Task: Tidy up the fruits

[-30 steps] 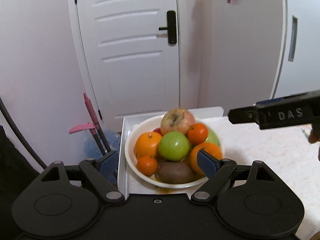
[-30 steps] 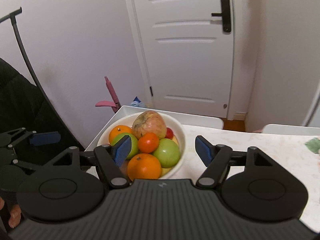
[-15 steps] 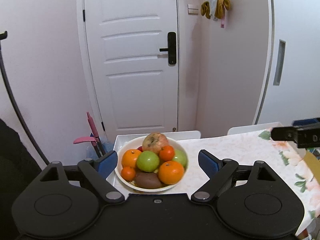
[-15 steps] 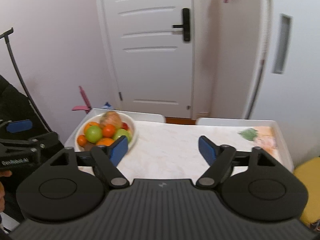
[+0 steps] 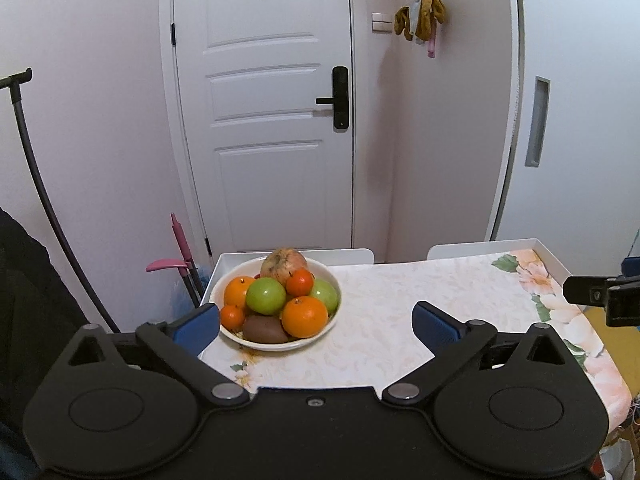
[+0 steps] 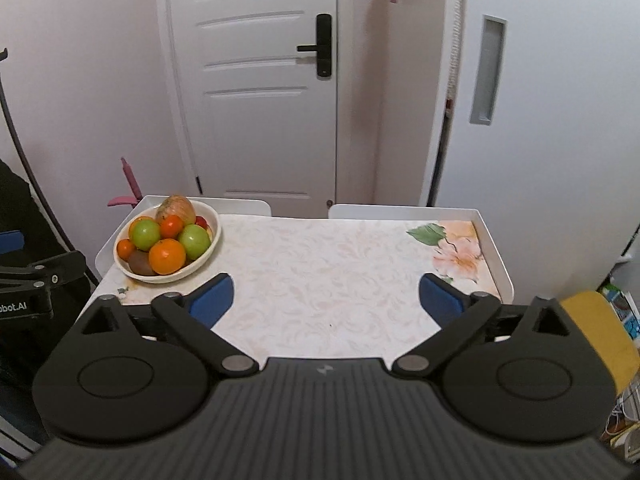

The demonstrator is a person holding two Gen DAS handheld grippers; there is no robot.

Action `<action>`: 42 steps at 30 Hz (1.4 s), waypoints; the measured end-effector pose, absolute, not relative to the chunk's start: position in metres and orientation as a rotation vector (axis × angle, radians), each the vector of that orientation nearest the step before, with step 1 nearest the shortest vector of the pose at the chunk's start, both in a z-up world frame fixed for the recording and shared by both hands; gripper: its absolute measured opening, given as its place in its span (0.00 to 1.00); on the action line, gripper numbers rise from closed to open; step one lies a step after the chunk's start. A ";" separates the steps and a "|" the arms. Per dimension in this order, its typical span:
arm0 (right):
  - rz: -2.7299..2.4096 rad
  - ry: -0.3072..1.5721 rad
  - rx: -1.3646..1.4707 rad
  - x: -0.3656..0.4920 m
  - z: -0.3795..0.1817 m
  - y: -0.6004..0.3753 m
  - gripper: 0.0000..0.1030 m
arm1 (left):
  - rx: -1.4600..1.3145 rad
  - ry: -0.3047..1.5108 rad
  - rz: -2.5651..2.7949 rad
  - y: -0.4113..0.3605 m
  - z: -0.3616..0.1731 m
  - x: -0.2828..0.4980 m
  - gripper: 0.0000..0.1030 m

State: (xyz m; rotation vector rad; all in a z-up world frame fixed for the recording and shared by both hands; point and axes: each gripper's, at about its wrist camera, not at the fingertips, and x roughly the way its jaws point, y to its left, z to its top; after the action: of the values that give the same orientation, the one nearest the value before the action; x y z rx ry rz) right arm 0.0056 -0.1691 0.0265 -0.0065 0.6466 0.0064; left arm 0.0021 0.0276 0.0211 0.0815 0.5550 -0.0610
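Nearest the left wrist camera, the left gripper (image 5: 316,322) has its jaws opening, the blue pads spread wide with nothing between them but bare tablecloth; its left pad sits just in front of the bowl's near rim without gripping it. The right gripper (image 6: 326,298) is likewise opening, its blue pads wide apart over the middle of the table and holding nothing. Beyond both lies the table (image 6: 328,272), covered with a pale patterned cloth that carries a pink flower print toward its right end and is framed by a raised white edge. At the table's far left corner stands the white bowl (image 5: 332,280), heaped with fruit: a large orange (image 5: 305,317) and a brown kiwi (image 5: 264,329) at the front, a small orange at the left, a green apple (image 5: 266,299) in the middle with a second green one to its right, a tangerine (image 5: 299,282) above them, and a mottled red-yellow apple (image 5: 284,262) crowning the pile at the back. In the left wrist view a tip of the right gripper shows at the right edge, well apart from the bowl. To the left of the table a pink handle (image 5: 180,240) leans by the wall. Farthest back stands a white panelled door (image 5: 272,120) with a black handle, and some cloths hang on the wall to its right.
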 end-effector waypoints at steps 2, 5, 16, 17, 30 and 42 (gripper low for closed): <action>-0.001 0.649 -0.008 0.002 0.026 -0.172 1.00 | 0.083 0.550 -0.060 0.026 0.021 -0.001 1.00; -0.015 0.652 -0.001 0.000 0.027 -0.173 1.00 | 0.083 0.547 -0.060 0.023 0.021 -0.004 1.00; -0.025 0.649 0.003 -0.005 0.028 -0.174 1.00 | 0.094 0.539 -0.065 0.020 0.020 -0.010 1.00; -0.025 0.649 0.003 -0.005 0.029 -0.174 1.00 | 0.094 0.538 -0.065 0.020 0.019 -0.010 1.00; -0.027 0.653 0.008 -0.004 0.029 -0.175 1.00 | 0.099 0.541 -0.069 0.019 0.020 -0.010 1.00; -0.031 0.667 0.017 0.000 0.027 -0.176 1.00 | 0.102 0.543 -0.074 0.017 0.020 -0.010 1.00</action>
State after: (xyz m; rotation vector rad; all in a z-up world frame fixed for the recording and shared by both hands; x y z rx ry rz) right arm -0.0001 -0.1756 0.0270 0.0168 0.6673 -0.0306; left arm -0.0098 0.0169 0.0195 0.1019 0.5435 -0.0740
